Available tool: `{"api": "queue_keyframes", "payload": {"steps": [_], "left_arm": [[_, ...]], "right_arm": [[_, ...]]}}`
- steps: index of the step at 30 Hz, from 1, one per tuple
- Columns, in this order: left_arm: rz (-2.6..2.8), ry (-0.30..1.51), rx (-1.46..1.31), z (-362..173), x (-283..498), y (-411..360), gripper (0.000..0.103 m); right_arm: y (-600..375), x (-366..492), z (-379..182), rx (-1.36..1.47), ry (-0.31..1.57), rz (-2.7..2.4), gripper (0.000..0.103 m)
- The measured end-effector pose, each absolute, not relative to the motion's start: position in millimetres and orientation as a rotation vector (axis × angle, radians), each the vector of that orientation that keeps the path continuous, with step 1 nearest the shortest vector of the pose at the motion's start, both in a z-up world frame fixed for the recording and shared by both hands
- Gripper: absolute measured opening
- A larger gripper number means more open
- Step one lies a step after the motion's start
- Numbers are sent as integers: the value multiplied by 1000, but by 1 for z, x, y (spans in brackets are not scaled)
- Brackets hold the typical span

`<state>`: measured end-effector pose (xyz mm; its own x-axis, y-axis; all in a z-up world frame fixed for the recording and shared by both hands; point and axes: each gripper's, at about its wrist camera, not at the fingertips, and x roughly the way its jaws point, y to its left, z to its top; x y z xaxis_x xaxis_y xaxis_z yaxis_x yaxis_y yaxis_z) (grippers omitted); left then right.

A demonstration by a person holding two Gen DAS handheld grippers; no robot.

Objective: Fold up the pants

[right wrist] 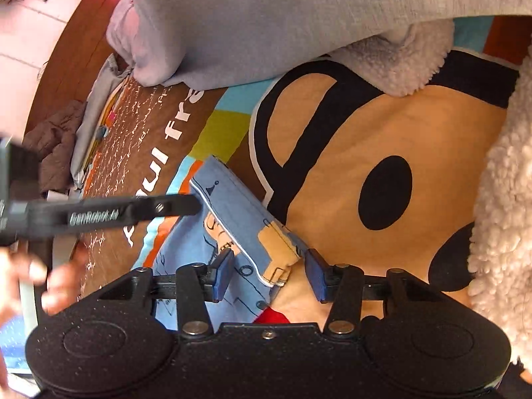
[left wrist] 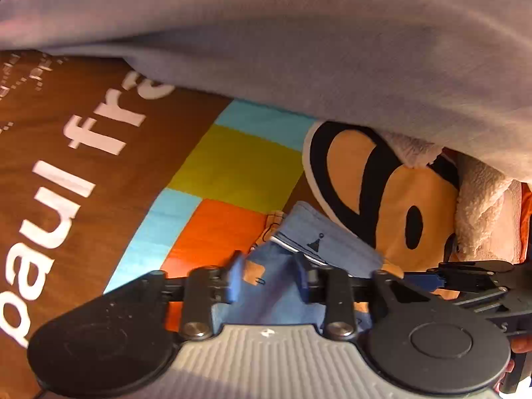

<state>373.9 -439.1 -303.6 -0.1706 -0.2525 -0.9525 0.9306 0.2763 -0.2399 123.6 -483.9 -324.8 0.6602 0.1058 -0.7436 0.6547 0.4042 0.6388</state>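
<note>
The light blue printed pants (left wrist: 319, 236) lie on a bedspread with a cartoon monkey face (left wrist: 392, 199). In the left wrist view my left gripper (left wrist: 267, 279) is open, its blue pads on either side of the pants' waistband edge. In the right wrist view the pants (right wrist: 239, 219) lie with the waistband running diagonally. My right gripper (right wrist: 269, 274) is open, its jaws straddling the lower waistband corner without pinching it. The left gripper's black finger (right wrist: 133, 212) reaches to the upper waistband corner from the left.
A large grey garment (left wrist: 299, 40) hangs over the top of both views. A cream fleece blanket (right wrist: 498, 199) lies at the right. The brown bedspread (left wrist: 66, 166) bears white lettering. Crumpled clothes (right wrist: 56, 146) lie at the bed's far left edge.
</note>
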Motion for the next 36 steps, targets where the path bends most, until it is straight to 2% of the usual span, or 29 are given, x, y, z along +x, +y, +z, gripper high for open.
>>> {"api": "queue_keyframes", "payload": {"steps": [2,4,6,7,8,11,19,24,27,29,33,34,35,36], "left_arm": [[-1211,1378,700,-312,378,-446,51],[-1196,1428,669,-317,382,-450,52],[-1194,1438,678,-320,380,-454,53],[-1204,1417,708,-320,374,-455,49],[-1231,1391,737,-320,369,-457,36],[-1260,1359,771,-318,357,-456,19],[-1345,1170,659,-283,329,-458,15],[-1358,1114,676,-308,310,-480,15],[-1294,1118,629,-323,307,-479,18],[-1243,1126,569,-319,307,-471,25],[-1104,1080,387,-291,310,-439,32],[-1081,1072,341,-283,312,-431,38],[-1054,1054,297,-276,312,-421,52],[-1011,1026,285,-269,312,-413,58]], "right_arm": [[-485,123,-326,1128,804,-400,45],[-487,123,-328,1137,804,-404,36],[-487,122,-330,1150,803,-400,23],[-487,124,-331,1149,804,-388,21],[-486,127,-332,1135,809,-373,18],[-480,134,-327,1049,822,-366,15],[-485,116,-284,815,757,-381,11],[-504,108,-288,727,796,-425,10],[-509,116,-303,694,847,-432,10],[-509,122,-309,674,883,-431,11],[-507,122,-305,643,915,-431,25],[-506,119,-303,634,924,-438,27],[-503,117,-301,616,943,-449,34],[-500,116,-298,589,965,-466,41]]}}
